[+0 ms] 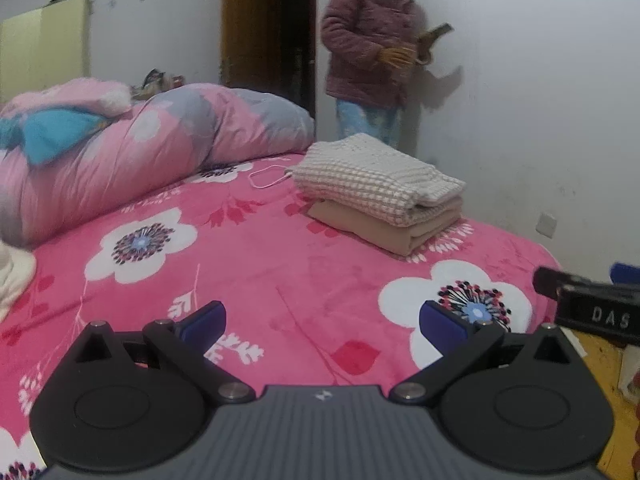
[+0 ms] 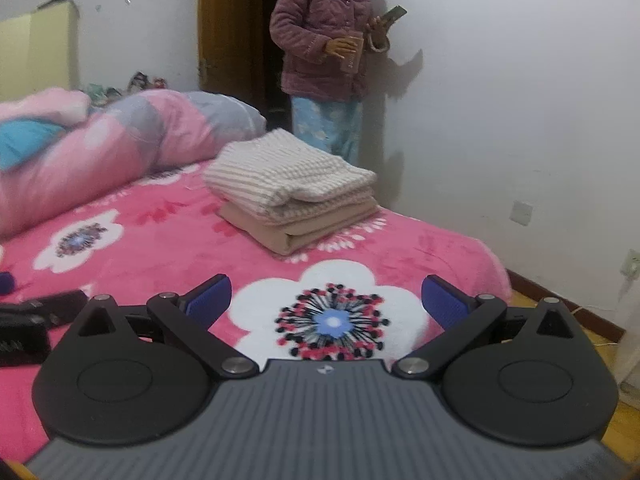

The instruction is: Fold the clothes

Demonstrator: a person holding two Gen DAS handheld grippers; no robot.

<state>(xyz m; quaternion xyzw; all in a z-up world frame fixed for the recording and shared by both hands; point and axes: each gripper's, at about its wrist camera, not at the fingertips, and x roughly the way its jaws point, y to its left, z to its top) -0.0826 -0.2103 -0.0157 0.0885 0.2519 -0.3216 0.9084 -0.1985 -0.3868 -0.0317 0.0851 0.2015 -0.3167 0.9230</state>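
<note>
The left gripper (image 1: 322,322) hangs low over the bed (image 1: 280,280), tilted a little downward, its blue pads spread wide with nothing between them; the right gripper (image 2: 326,300) sits likewise low over the pink flowered cover near the bed's edge, jaws at their widest and empty, a large white flower print showing between the pads.

The left wrist view catches a white cable (image 1: 268,176) lying on the cover just left of the folded clothes (image 1: 380,192), a bit of cream cloth (image 1: 14,276) at the left border, and the right gripper's black body at its right edge; the right wrist view shows instead a wooden floor (image 2: 560,300) past the bed's edge, and the left gripper's dark body at its left edge.

The folded clothes, a white knit on top of a beige piece, lie stacked on the bed well ahead of both grippers, untouched; a rumpled quilt (image 1: 140,152) lies to their left, and a person (image 2: 324,52) stands by the wall behind them.
</note>
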